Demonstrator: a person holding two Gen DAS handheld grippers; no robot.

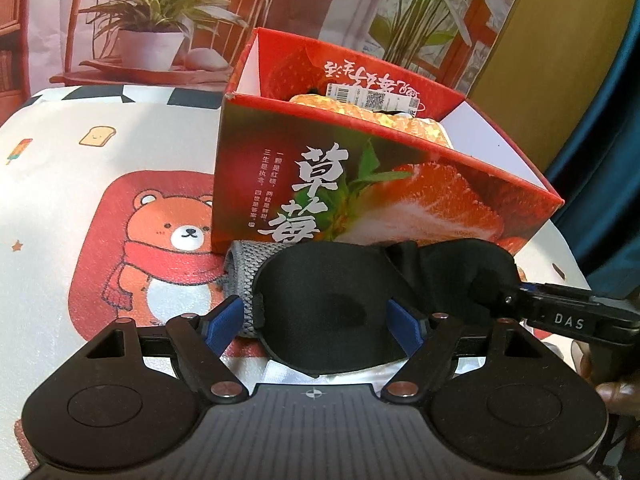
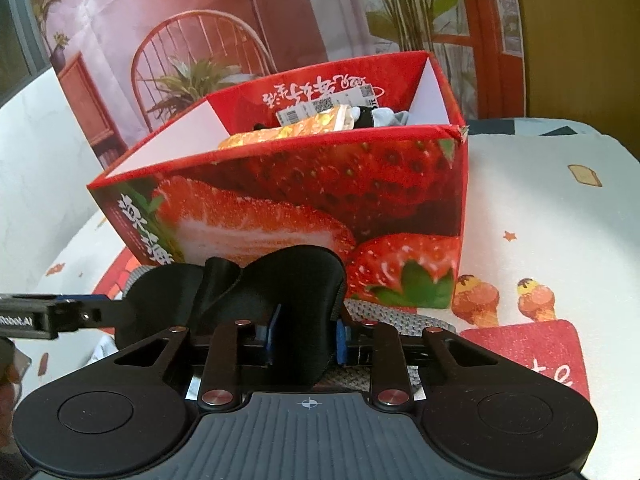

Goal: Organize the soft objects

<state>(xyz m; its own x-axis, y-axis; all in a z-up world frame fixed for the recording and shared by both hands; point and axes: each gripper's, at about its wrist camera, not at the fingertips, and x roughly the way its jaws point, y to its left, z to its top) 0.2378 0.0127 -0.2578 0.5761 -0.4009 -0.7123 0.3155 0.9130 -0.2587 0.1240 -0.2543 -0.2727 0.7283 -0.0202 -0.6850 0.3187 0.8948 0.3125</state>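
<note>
A black eye mask [image 1: 332, 304] hangs in front of the red strawberry box [image 1: 360, 184]. My left gripper [image 1: 316, 322] has wide-spread blue pads around one eye cup, not pinching it. My right gripper [image 2: 306, 338] is shut on the mask's other eye cup [image 2: 296, 300]; it also shows from the side in the left wrist view [image 1: 516, 296]. A grey knitted cloth [image 1: 244, 276] lies under the mask, and also shows in the right wrist view [image 2: 396, 312]. The box [image 2: 320, 200] holds an orange packet [image 2: 296, 130], a tagged item and a grey sock [image 2: 390, 116].
The tablecloth [image 1: 80, 200] has a bear print and ice-cream prints [image 2: 536, 300]. A backdrop with a chair and potted plants [image 1: 152, 12] stands behind the box. A blue curtain [image 1: 608, 160] hangs at the right. The table's edge runs on the left in the right wrist view.
</note>
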